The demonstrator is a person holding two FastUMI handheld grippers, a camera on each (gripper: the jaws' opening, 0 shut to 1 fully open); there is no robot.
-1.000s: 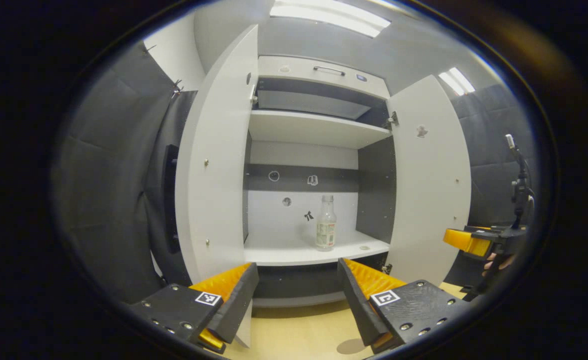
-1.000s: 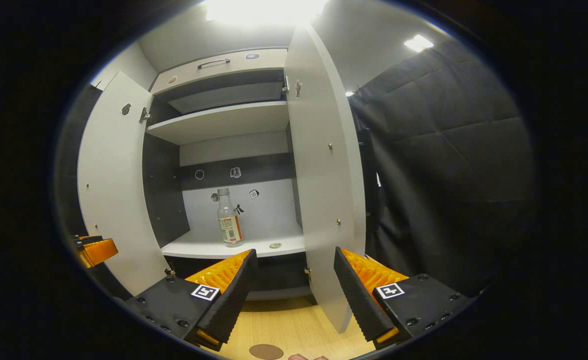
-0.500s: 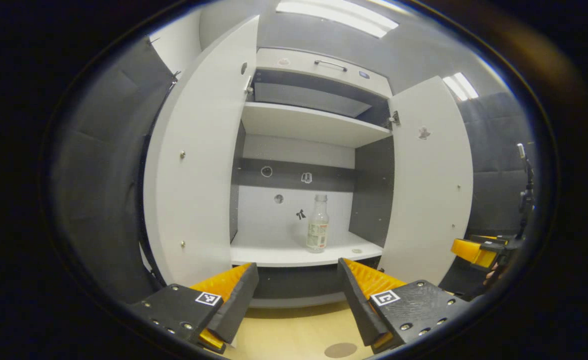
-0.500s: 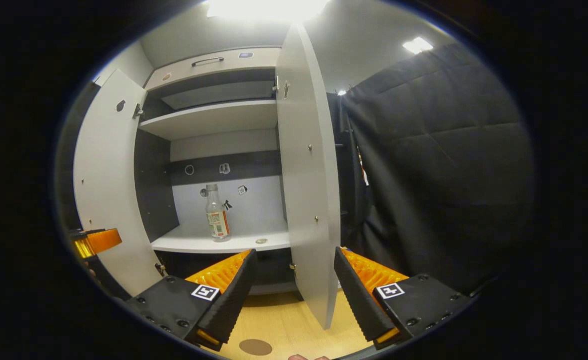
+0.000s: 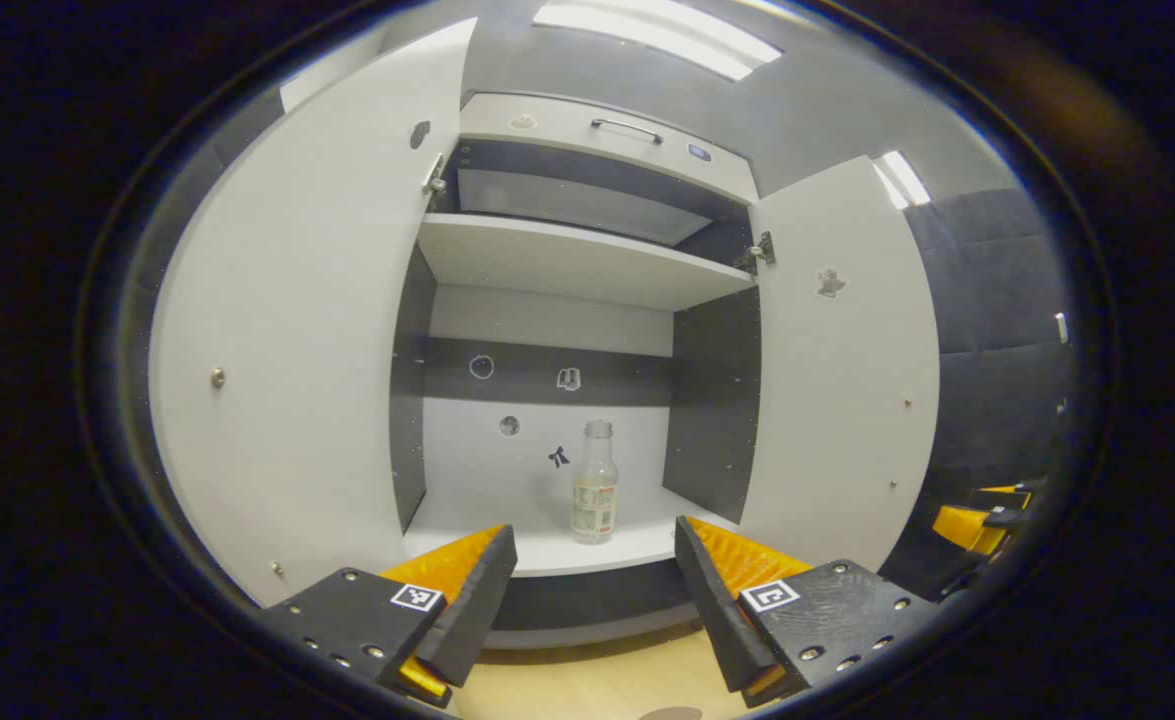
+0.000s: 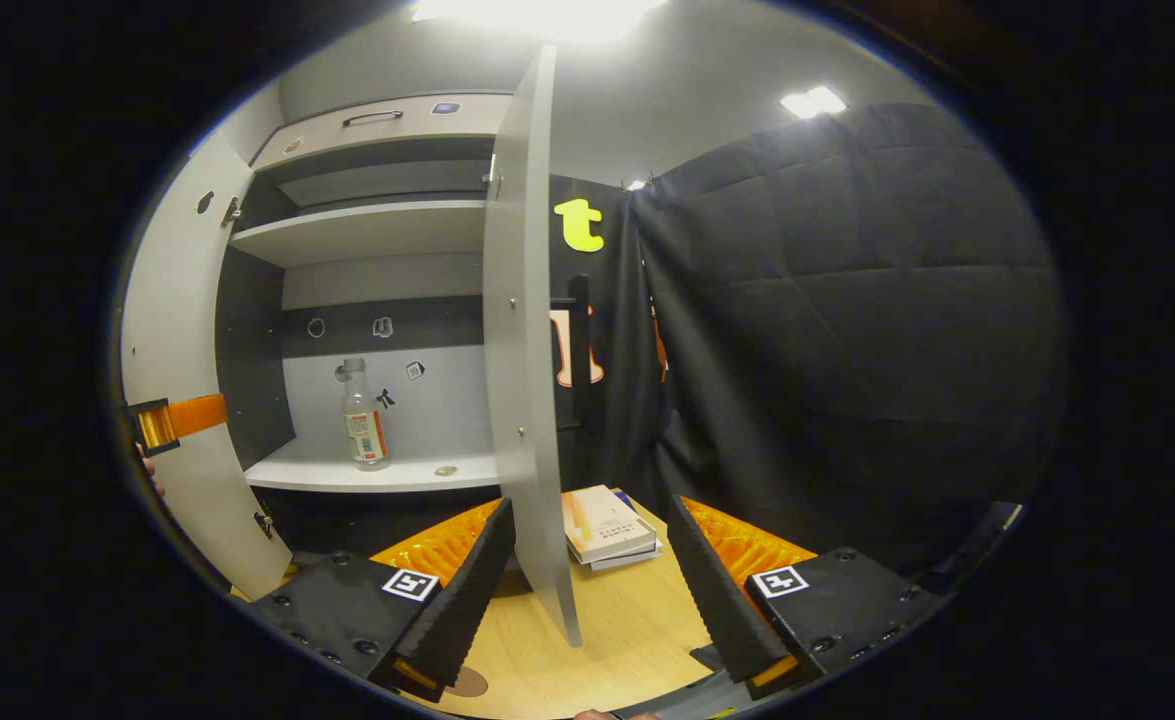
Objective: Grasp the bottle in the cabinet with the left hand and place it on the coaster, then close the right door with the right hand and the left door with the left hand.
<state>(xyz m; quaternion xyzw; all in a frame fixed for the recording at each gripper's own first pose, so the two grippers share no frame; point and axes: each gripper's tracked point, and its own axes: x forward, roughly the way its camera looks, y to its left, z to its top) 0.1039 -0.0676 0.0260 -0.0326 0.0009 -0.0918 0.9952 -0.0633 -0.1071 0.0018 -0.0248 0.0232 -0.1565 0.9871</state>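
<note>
A clear bottle [image 5: 595, 482] with a pale label stands upright on the lower shelf [image 5: 547, 545] of the white cabinet, both doors open. My left gripper [image 5: 592, 600] is open and empty, low in front of the shelf and short of the bottle. The left door [image 5: 287, 350] looms close on its left, the right door [image 5: 837, 380] on its right. In the right gripper view the bottle [image 6: 365, 428] sits far left. My right gripper [image 6: 592, 600] is open and empty, straddling the right door's edge [image 6: 527, 350]. A brown coaster [image 6: 467, 682] lies on the wooden table.
A stack of books [image 6: 607, 525] lies on the table behind the right door. A small disc [image 6: 444, 470] rests on the shelf near the bottle. The left gripper [image 6: 182, 420] appears by the left door [image 6: 162, 300]; the right gripper [image 5: 977, 520] appears far right. Black cloth walls surround.
My left gripper has moved closer to the cabinet, the left door filling more of its view. My right gripper has shifted right, past the right door's edge, bringing the books into view.
</note>
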